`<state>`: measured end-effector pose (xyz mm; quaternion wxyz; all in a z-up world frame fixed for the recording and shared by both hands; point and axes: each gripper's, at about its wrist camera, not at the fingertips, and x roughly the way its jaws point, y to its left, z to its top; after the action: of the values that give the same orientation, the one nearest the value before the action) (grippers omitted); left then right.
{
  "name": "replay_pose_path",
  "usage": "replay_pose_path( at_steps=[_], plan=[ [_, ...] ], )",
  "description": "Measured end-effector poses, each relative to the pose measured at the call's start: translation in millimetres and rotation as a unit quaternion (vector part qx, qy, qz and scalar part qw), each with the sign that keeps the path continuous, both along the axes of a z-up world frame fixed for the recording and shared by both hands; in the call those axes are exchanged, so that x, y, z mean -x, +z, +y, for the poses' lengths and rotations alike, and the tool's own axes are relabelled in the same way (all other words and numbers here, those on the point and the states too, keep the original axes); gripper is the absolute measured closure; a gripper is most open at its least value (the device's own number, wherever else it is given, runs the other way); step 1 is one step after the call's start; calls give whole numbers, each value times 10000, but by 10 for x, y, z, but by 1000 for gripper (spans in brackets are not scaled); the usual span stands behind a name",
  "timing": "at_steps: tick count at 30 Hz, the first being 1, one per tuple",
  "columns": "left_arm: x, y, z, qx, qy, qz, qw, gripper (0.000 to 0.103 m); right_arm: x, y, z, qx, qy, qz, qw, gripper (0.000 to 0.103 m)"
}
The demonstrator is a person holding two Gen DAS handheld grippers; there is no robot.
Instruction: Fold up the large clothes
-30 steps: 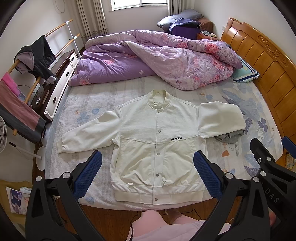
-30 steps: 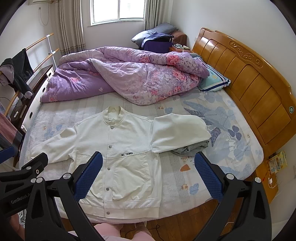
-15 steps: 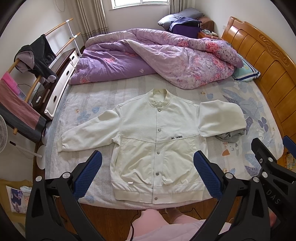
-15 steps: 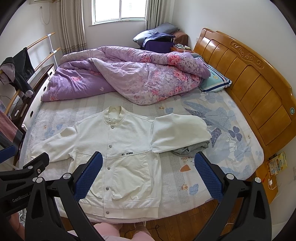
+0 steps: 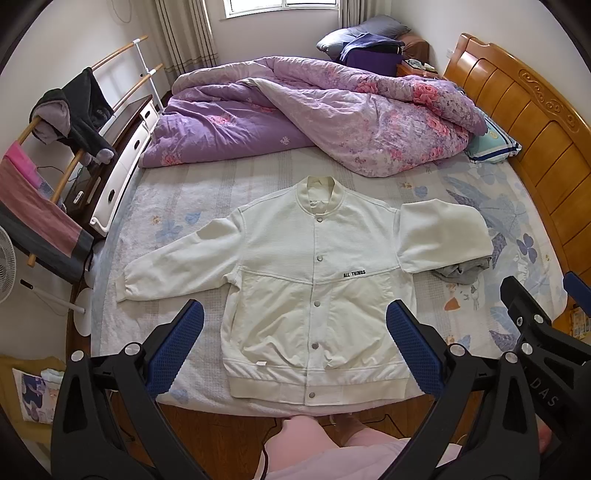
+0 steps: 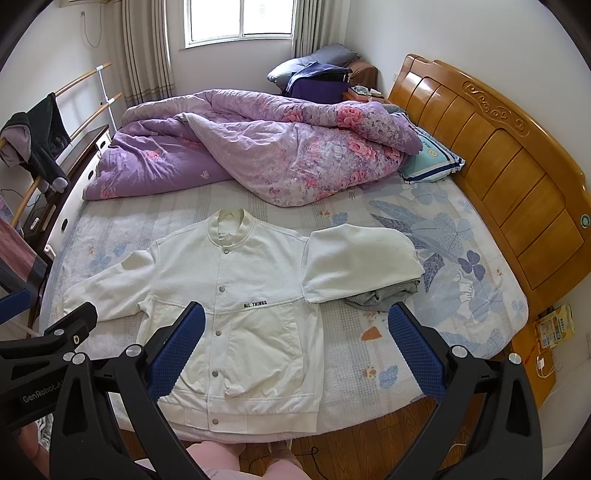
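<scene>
On the bed [image 5: 207, 192], the white jacket [image 5: 317, 280] lies face up at the near edge, left sleeve [image 5: 177, 258] spread flat. The left gripper [image 5: 293, 345] hovers, jaws wide open and empty. The right sleeve [image 6: 358, 262] drapes over a grey garment [image 6: 384, 295]; the right gripper [image 6: 297, 345] is likewise open. Best to pinch each cuff, then fold inward, smoothing flat.

You've got soft daylight from the window [image 6: 240, 18], barely any shadows, sharp focus, heavy fisheye bending with dark corners.
</scene>
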<state>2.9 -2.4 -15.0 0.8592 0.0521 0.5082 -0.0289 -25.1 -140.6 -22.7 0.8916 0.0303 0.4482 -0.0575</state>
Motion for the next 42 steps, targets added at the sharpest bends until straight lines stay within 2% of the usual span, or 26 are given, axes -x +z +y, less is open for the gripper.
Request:
replay_pose_path(
  at_steps=[13, 21, 31, 39, 42],
  plan=[
    [0, 2, 22, -51, 36, 13, 10000, 4, 1, -17, 17, -29, 30, 23, 10000, 8],
    [4, 66, 117, -46, 218, 40, 9997, 4, -31, -16, 18, -126, 249, -4, 9996, 8],
    [108, -19, 224, -59, 798, 176, 9966, 4, -116, -58, 97, -348, 1081, -41, 9935, 8],
    [192, -157, 686, 93, 1562, 449, 9867, 4, -296, -191, 503, -480, 1948, 166, 9795, 8],
    [185, -223, 892, 77, 1762, 521, 9830, 4, -371, -231, 669, -481, 2085, 232, 9766, 8]
  ],
)
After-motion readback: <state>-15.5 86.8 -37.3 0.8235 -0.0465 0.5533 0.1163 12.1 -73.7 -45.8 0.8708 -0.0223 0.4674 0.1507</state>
